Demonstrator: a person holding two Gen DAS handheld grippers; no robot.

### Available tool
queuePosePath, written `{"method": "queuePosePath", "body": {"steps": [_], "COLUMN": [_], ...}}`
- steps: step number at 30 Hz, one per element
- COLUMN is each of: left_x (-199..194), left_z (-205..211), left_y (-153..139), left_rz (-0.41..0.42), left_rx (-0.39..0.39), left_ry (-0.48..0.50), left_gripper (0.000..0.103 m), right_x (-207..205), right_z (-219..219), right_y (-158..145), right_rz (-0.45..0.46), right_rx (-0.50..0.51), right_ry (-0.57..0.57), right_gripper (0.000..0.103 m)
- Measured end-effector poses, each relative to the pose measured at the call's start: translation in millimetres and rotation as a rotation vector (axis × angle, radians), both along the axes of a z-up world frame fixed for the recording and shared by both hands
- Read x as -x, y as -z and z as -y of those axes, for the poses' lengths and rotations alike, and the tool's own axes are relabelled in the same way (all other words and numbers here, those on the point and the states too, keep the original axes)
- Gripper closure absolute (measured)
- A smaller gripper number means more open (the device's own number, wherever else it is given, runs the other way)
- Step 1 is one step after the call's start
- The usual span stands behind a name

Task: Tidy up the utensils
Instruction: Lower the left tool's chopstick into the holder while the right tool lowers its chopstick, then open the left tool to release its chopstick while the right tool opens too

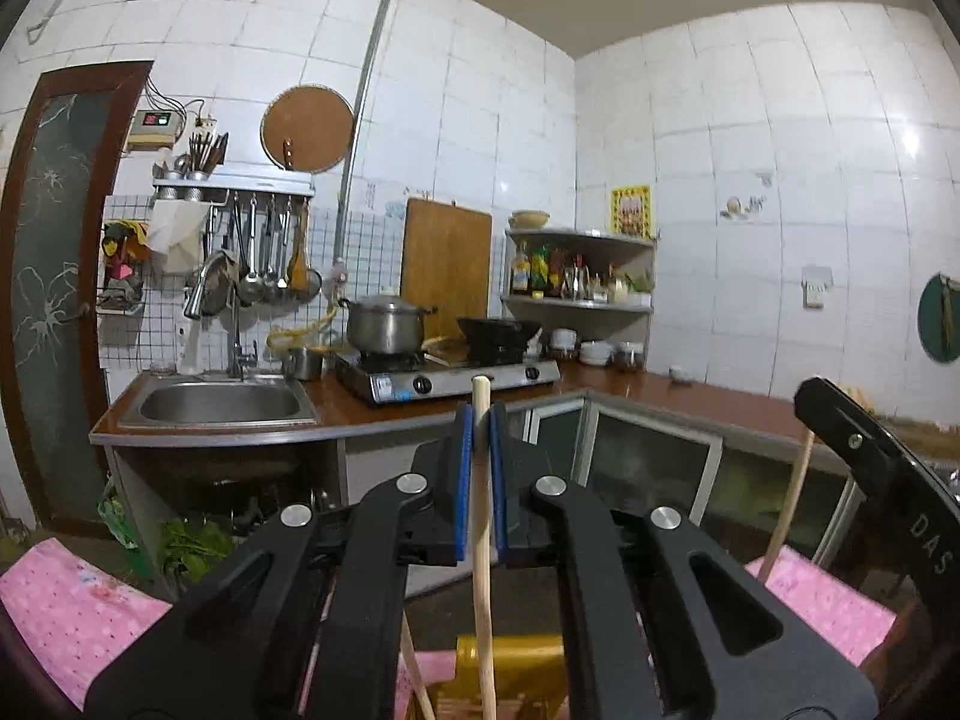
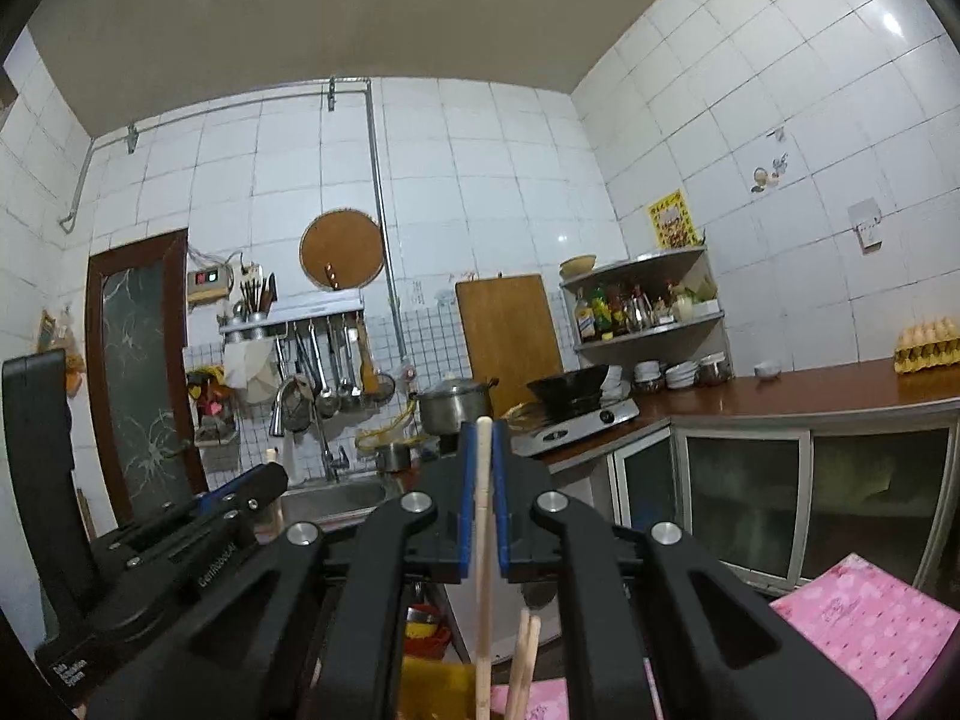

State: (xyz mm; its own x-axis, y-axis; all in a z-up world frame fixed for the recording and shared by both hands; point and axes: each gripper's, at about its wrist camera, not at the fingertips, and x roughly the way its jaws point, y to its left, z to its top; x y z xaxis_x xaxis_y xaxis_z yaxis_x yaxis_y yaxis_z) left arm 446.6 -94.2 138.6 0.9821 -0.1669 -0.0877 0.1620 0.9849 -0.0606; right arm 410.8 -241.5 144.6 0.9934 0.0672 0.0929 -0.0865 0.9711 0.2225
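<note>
Left gripper (image 1: 480,420) pinches one chopstick (image 1: 482,540) upright; right gripper (image 2: 483,438) clamps another chopstick (image 2: 483,570). At six o'clock, the yellow holder (image 1: 510,678) keeps two loose sticks (image 2: 523,660).

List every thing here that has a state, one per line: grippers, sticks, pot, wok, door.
left gripper: shut on an upright wooden chopstick.
right gripper: shut on a second chopstick, also upright.
yellow holder: below the left gripper, more sticks beside it.
steel pot: lidded, on the stove.
black wok: on the stove, uncovered.
glass door: closed.
sink: tap not running.
</note>
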Motion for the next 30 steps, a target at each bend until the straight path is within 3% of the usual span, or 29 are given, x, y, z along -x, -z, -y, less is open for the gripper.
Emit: {"method": "queuePosePath", "body": {"steps": [11, 16, 19, 27, 28, 30], "left_x": [15.6, 17.7, 21.3, 27.7, 32.2, 41.1], "left_z": [-19.1, -29.5, -31.8, -42.7, -44.6, -48.0], "left_y": [47.5, 67.6, 71.2, 67.2, 63.3, 55.6], "left_rz": [-0.066, -0.139, -0.148, -0.276, -0.283, -0.287], "left_rx": [-0.026, -0.019, -0.047, -0.031, -0.028, -0.019], "left_ry": [0.015, 0.024, 0.011, 0.064, 0.072, 0.081], "left_gripper": [0.098, 0.097, 0.096, 0.093, 0.088, 0.068], "right_x": [5.8, 12.4, 16.5, 14.8, 15.1, 19.5], "right_z": [-13.1, -13.3, -11.2, -11.7, -11.8, -8.4], "right_y": [58.3, 75.2, 76.3, 68.8, 67.3, 62.9], "right_rz": [-0.072, -0.122, -0.137, -0.246, -0.256, -0.268], "right_rx": [0.086, 0.095, 0.097, 0.114, 0.118, 0.096], "right_ry": [-0.039, -0.051, -0.055, -0.100, -0.100, -0.101], "right_gripper": [0.097, 0.097, 0.097, 0.093, 0.088, 0.053]}}
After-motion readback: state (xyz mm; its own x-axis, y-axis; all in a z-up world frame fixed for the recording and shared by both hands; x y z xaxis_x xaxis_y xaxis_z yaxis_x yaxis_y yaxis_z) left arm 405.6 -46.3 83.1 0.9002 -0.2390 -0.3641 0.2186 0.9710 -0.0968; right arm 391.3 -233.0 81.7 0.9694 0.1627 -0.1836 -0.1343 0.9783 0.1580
